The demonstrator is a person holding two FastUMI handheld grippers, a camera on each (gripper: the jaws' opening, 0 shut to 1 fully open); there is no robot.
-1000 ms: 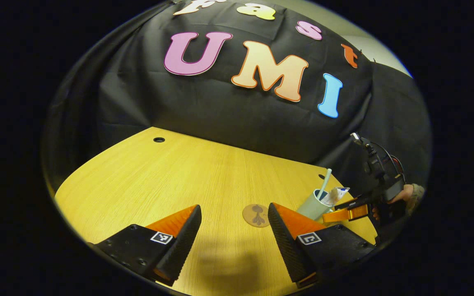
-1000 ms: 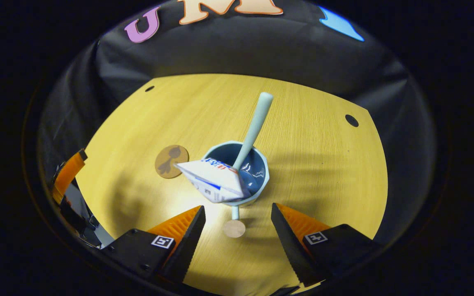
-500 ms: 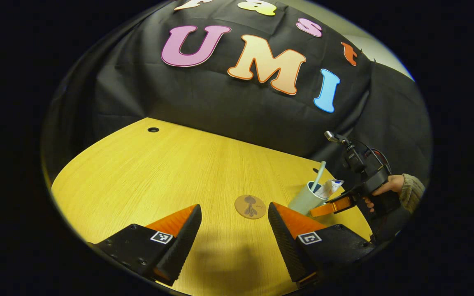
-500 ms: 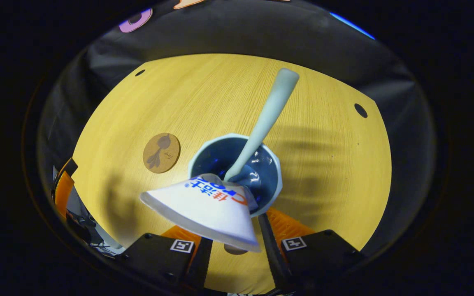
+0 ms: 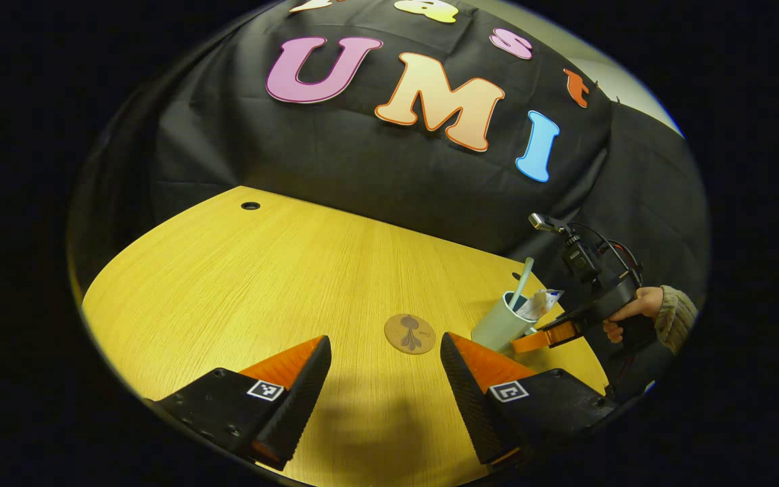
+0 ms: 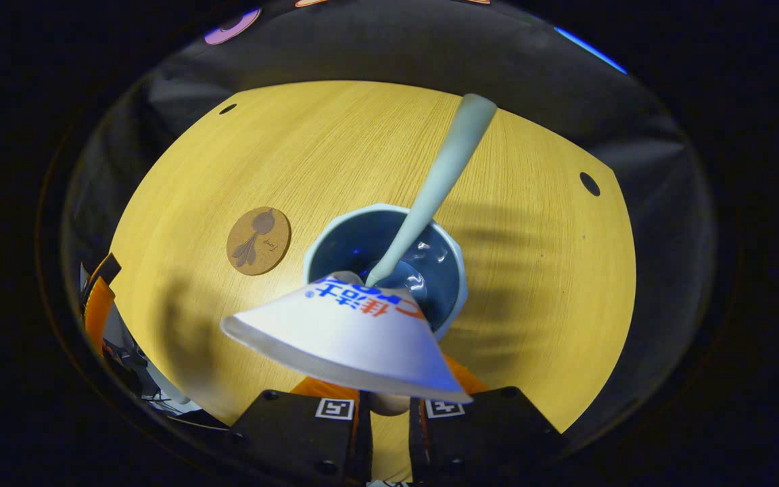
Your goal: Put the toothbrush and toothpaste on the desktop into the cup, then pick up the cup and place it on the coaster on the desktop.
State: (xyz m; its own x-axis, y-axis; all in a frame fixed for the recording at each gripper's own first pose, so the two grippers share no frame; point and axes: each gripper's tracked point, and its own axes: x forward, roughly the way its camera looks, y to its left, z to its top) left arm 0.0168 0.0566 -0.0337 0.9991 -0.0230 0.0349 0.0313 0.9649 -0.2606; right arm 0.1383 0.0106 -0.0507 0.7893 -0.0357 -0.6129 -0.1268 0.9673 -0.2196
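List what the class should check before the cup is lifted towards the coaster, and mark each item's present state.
1. Toothbrush stands in the cup: ok.
2. Toothpaste sits in the cup: ok.
3. Right gripper grips the cup wall: cannot tell, the tube hides its fingertips.
4. Coaster is bare: ok.
5. Left gripper is open, apart from the cup: ok.

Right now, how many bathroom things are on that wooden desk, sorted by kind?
Cups: 1, the cup
Toothbrushes: 1, the toothbrush standing in the cup
Toothpaste tubes: 1, the toothpaste leaning out of the cup
Coasters: 1, the coaster beside the cup, nothing on it
Total: 4
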